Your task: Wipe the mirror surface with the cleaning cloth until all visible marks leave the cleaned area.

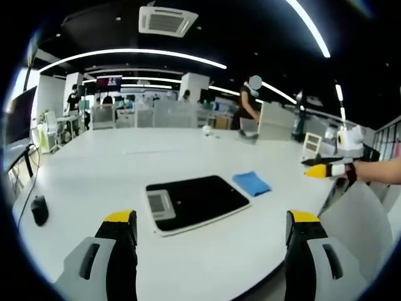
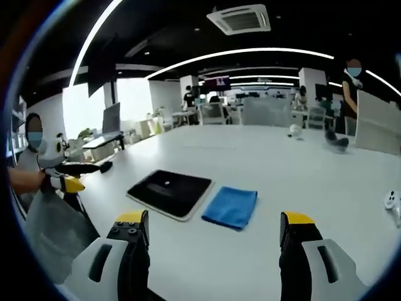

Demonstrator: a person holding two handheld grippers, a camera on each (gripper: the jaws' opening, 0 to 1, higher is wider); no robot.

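While both claws hang apart and empty above the white desk (image 1: 94, 163), the wiping looks not yet begun. Left claw (image 1: 212, 235) rises at the bottom of the left gripper view, right claw (image 2: 215, 235) likewise in the right gripper view. Centre frame lies the dark mirror (image 2: 169, 191), flat; just beside it the blue cleaning cloth (image 2: 230, 207), untouched. Marks on the glass are too small to tell. Picking up the cloth comes first.
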